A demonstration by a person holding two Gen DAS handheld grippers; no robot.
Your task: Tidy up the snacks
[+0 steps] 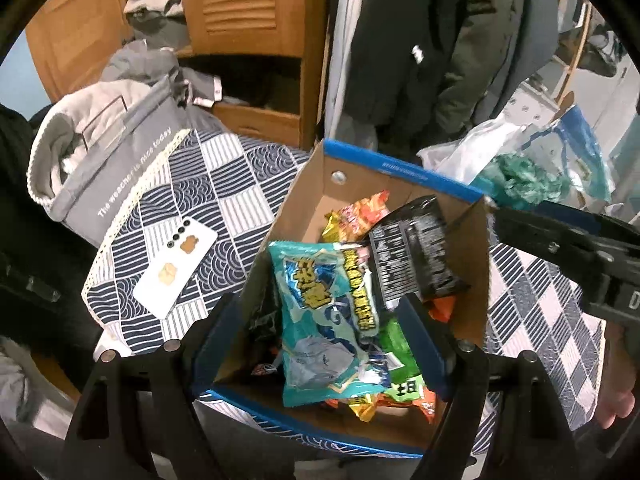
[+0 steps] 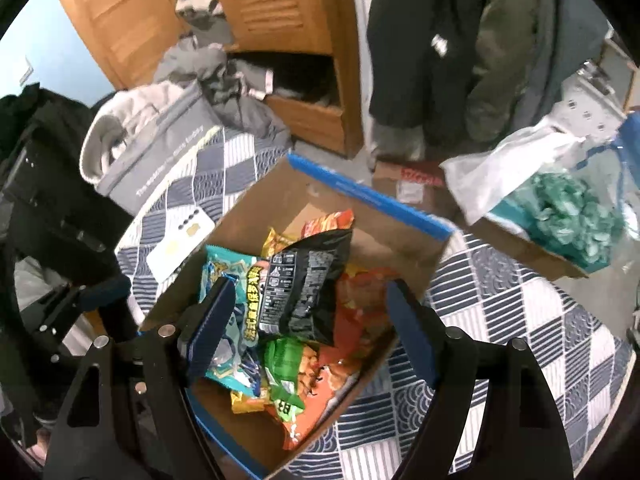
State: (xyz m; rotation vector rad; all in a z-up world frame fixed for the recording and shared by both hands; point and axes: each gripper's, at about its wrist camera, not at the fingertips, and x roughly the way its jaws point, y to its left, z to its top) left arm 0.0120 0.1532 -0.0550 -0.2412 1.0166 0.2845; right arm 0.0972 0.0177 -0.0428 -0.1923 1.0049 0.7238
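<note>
Cardboard box (image 1: pixel 308 184), blue-rimmed, sat on the checked cloth (image 1: pixel 224 184) at frame centre, snack packs heaped inside. Teal pack (image 1: pixel 320 320) lay on top, long axis running up-down in the left wrist view, directly betw. the left gripper (image 1: pixel 320 344) fingers but below them; jaws apart, nothing held. Black pack (image 2: pixel 300 292) lay tilted, upper right of the teal one, under the right gripper (image 2: pixel 312 320), also spread, empty. Judged: left nearer teal, right nearer black. Left view showed the white phone (image 1: pixel 176 268) whole at centre left; right view showed a second box w/ green wrappers (image 2: pixel 576 220), upper right.
</note>
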